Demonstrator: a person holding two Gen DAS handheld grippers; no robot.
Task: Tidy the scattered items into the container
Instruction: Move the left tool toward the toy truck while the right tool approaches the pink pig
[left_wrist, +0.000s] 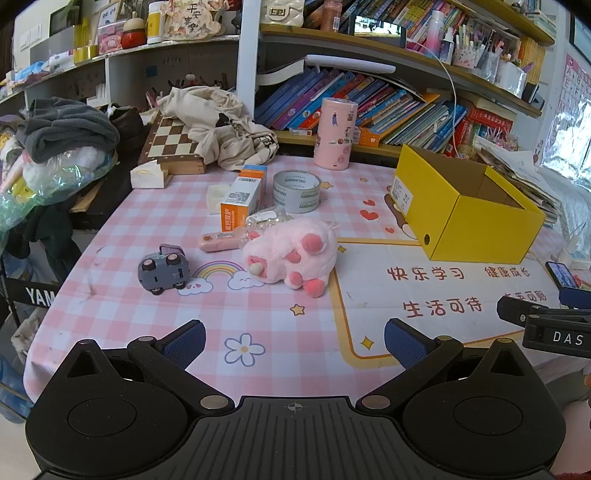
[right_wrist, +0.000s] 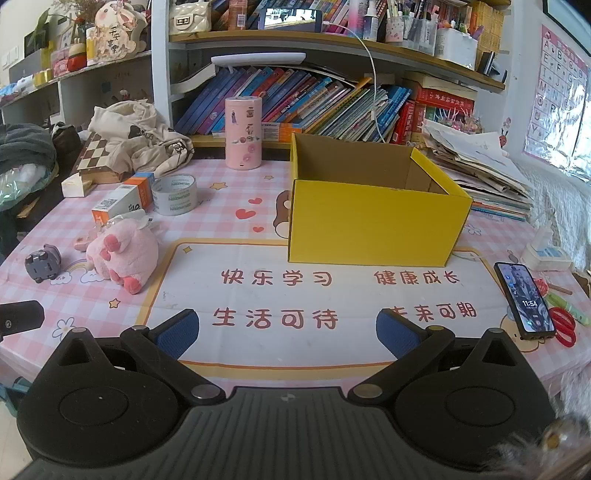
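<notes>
An open yellow cardboard box (left_wrist: 469, 218) (right_wrist: 373, 218) stands on the pink checked tablecloth. Scattered left of it lie a pink plush toy (left_wrist: 291, 253) (right_wrist: 123, 251), a grey toy car (left_wrist: 164, 271) (right_wrist: 42, 262), an orange-white carton (left_wrist: 242, 197) (right_wrist: 123, 199), a roll of tape (left_wrist: 296, 191) (right_wrist: 174, 194) and a pink pen-like item (left_wrist: 218, 242). My left gripper (left_wrist: 294, 341) is open above the cloth, short of the plush. My right gripper (right_wrist: 287, 330) is open, in front of the box, nothing between its fingers.
A pink cylinder tin (left_wrist: 335, 133) (right_wrist: 243, 133) stands at the back by bookshelves. A chessboard (left_wrist: 171, 147) under a cloth bag lies back left. A phone (right_wrist: 524, 299), red scissors (right_wrist: 563, 325) and paper stacks (right_wrist: 487, 173) sit at the right.
</notes>
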